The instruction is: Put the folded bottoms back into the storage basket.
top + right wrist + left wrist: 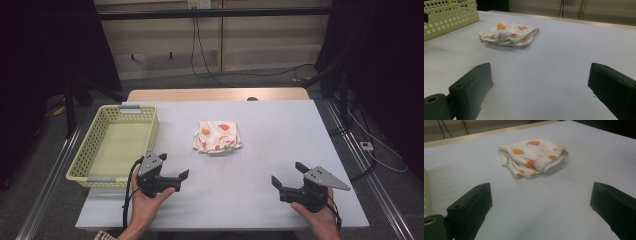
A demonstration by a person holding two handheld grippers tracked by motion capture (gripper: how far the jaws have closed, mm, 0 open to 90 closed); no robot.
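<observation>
Pale grey-blue table (260,150), wooden edge along its far side; dark floor and cables beyond. A folded cloth (217,136), white with orange fruit print, lies flat near the middle of the table, a little toward the far side; nothing touches it. Yellow-green basket (84,159) with perforated walls sits at the table's left edge, long side running front to back; inside looks bare from the high view; well apart from the cloth. Left gripper (174,167) held in the person's left hand (146,200) near the front of the table, just beside the basket's near right corner; jaws spread wide, nothing between them; black cable trails down from it toward the front edge. Right gripper (287,173) held in the right hand (320,215) near the front right of the table, grey three-cornered plate on top; jaws likewise spread wide and holding nothing. Both grippers point inward and forward, toward the table's middle, and are well apart from each other and from the cloth. Left gripper view: the two black jaws stand far apart at the bottom corners, bare table between them, cloth (532,157) ahead and clear of both; a sliver of basket (426,195) at the left edge. Right gripper view: same wide stance of the jaws over bare table; cloth (507,33) ahead and to the left, basket (449,17) in the upper left corner beyond it; whether either gripper rests on the table or hangs just above it, cannot tell.
</observation>
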